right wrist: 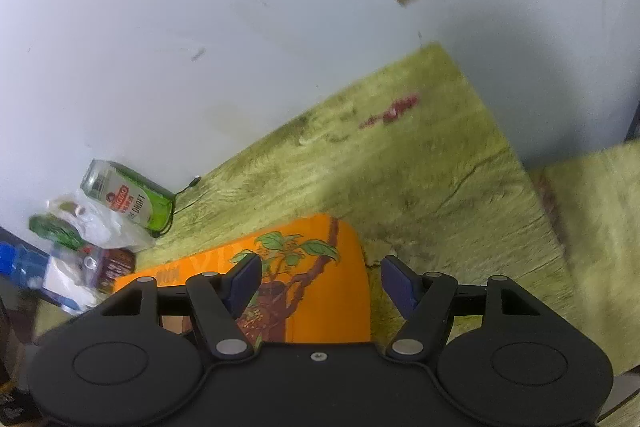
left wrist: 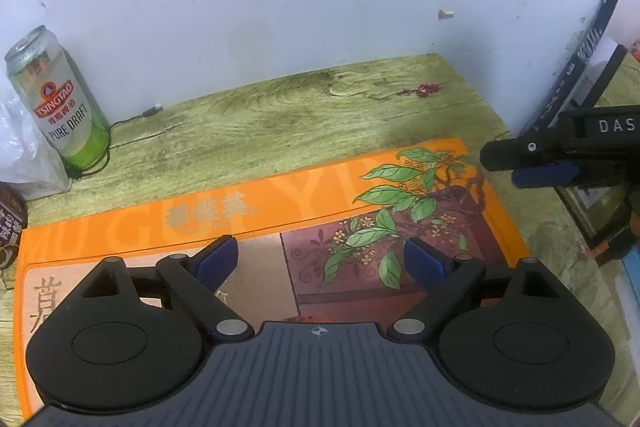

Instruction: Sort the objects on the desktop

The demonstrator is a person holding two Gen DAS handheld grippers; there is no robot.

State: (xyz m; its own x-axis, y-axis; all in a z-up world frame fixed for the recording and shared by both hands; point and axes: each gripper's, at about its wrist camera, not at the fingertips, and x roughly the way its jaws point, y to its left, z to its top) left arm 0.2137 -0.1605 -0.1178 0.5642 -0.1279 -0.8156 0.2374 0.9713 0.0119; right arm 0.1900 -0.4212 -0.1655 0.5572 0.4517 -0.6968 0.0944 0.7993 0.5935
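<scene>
A flat orange box (left wrist: pixel 312 203) printed with leaves and flowers lies on the wooden desk (left wrist: pixel 280 115). My left gripper (left wrist: pixel 320 259) hovers over the near part of the box, open, with nothing between its blue pads. In the left wrist view my right gripper (left wrist: pixel 532 163) reaches in from the right, beside the box's far right corner. In the right wrist view the right gripper (right wrist: pixel 320 281) stands open above the orange box (right wrist: pixel 320 259): one pad is over the lid, the other is past the box's edge over the desk (right wrist: pixel 440 167).
A green and white beer can (left wrist: pixel 60 99) stands at the back left by the wall, a thin cable (left wrist: pixel 136 119) running behind it. A crumpled plastic bag (left wrist: pixel 24 155) and a dark jar (left wrist: pixel 10 223) crowd the left edge. A tall black box (left wrist: pixel 592 39) leans at the right.
</scene>
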